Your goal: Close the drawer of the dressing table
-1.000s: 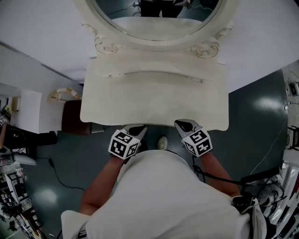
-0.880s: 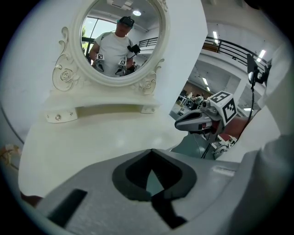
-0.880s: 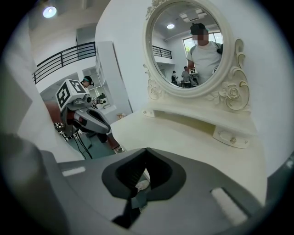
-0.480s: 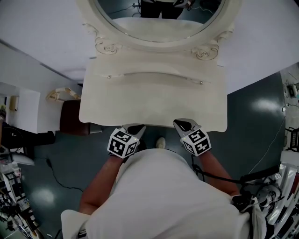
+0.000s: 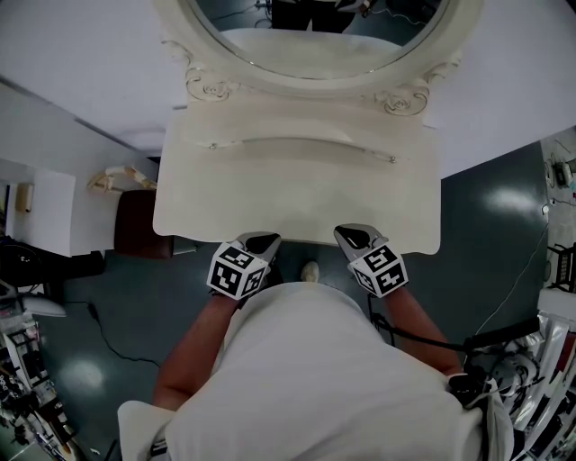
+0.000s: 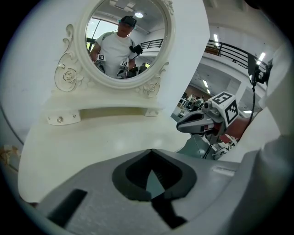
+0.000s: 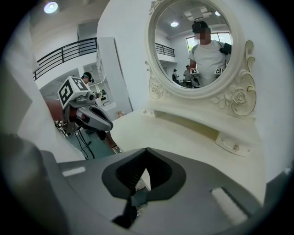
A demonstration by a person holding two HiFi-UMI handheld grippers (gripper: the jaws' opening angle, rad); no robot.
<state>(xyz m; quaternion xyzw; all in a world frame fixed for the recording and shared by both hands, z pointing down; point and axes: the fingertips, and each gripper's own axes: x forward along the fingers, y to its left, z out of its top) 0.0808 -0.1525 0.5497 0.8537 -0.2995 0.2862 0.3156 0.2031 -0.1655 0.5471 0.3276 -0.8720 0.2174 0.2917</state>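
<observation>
Open room spans the tabletop (image 5: 297, 194), walled at the back by the mirror (image 5: 315, 40).

A ceiling lamp (image 7: 50, 7) is shining above the right claw (image 7: 146, 153); edges are bending and darkening; the floor (image 5: 511, 200) is glaring.

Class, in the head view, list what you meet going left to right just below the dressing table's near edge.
brown seat → left gripper → shoe → right gripper

The dressing table's top (image 5: 297, 194) hides its drawer, and the mirror (image 5: 315, 36) is cut off by the upper edge.
</observation>
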